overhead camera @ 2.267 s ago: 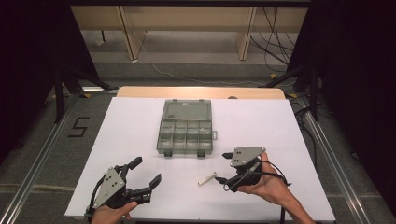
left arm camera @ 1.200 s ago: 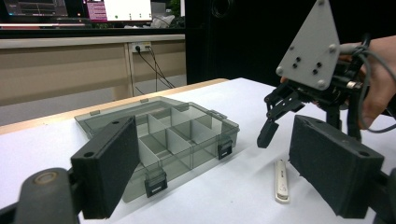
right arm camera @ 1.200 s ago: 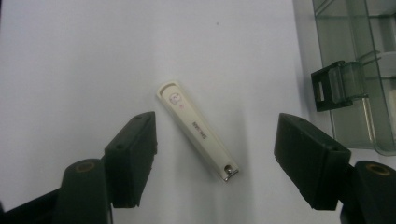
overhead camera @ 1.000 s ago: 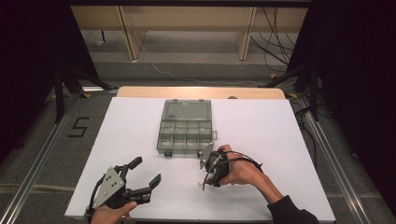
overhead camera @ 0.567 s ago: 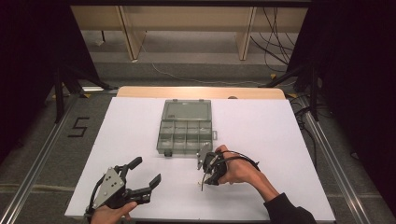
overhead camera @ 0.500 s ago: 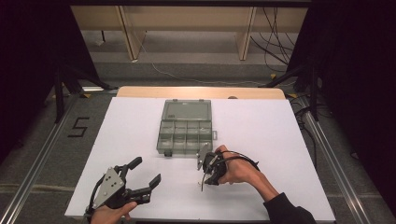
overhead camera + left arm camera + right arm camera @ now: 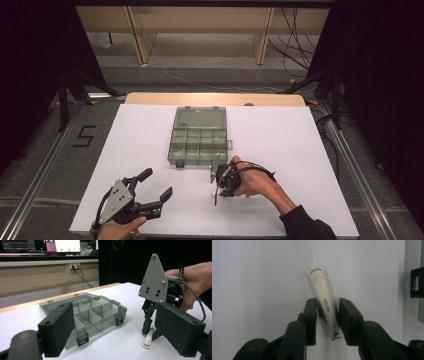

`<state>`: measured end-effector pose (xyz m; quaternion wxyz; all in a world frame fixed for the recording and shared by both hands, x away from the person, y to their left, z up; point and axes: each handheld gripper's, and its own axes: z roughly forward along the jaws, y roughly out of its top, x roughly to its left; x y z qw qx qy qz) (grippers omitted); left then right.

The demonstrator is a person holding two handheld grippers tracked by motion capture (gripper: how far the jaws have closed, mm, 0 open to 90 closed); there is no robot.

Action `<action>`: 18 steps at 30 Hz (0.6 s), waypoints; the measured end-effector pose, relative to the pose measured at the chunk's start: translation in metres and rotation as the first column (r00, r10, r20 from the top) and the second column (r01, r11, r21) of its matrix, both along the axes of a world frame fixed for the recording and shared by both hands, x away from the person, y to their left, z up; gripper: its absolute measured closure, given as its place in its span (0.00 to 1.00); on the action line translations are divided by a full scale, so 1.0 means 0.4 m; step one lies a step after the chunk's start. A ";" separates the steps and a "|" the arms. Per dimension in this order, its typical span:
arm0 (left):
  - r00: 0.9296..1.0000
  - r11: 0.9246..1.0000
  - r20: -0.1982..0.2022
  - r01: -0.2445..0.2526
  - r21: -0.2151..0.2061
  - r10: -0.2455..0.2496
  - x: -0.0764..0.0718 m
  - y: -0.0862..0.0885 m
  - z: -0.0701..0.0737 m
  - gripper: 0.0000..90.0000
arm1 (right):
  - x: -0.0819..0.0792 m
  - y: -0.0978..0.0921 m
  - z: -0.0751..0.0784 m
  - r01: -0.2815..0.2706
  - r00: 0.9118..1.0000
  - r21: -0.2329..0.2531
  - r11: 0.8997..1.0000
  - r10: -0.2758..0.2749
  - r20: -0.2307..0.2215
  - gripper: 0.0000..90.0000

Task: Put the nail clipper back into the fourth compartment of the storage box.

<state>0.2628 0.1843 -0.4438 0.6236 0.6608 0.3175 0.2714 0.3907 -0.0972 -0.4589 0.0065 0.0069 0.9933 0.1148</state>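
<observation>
Grey compartment box (image 7: 199,136) open, compartments empty; nail clipper (image 7: 325,302) lies outside.

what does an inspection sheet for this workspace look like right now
surface: white table top, flat, wooden edge at the far side
job's things: cream nail clipper lying flat on the table; grey compartment box, lid open, compartments look empty
clutter: nothing seen
grippers: right gripper pointed down, jaws either side of the nail clipper with small gaps showing, not clamped; left gripper open, holding nothing, aimed toward the box
cables: grey cable loops over the right hand; loose wires on the floor beyond the table
surroundings: dark curtains at both sides, wooden bench legs behind, a 5 marked on the floor
</observation>
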 end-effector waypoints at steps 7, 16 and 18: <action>1.000 1.000 0.004 0.003 0.005 -0.003 0.001 0.000 0.000 0.17 | -0.003 -0.001 0.000 0.019 1.000 -0.007 1.000 -0.019 -0.015 0.86; 1.000 1.000 0.001 0.003 0.008 -0.003 0.001 -0.001 -0.001 0.17 | -0.017 0.011 0.006 0.041 0.999 -0.065 0.997 -0.041 0.001 0.86; 1.000 1.000 -0.002 0.003 0.007 -0.003 0.001 -0.002 -0.001 0.17 | -0.013 0.012 0.003 0.015 1.000 -0.043 0.999 -0.015 0.004 0.86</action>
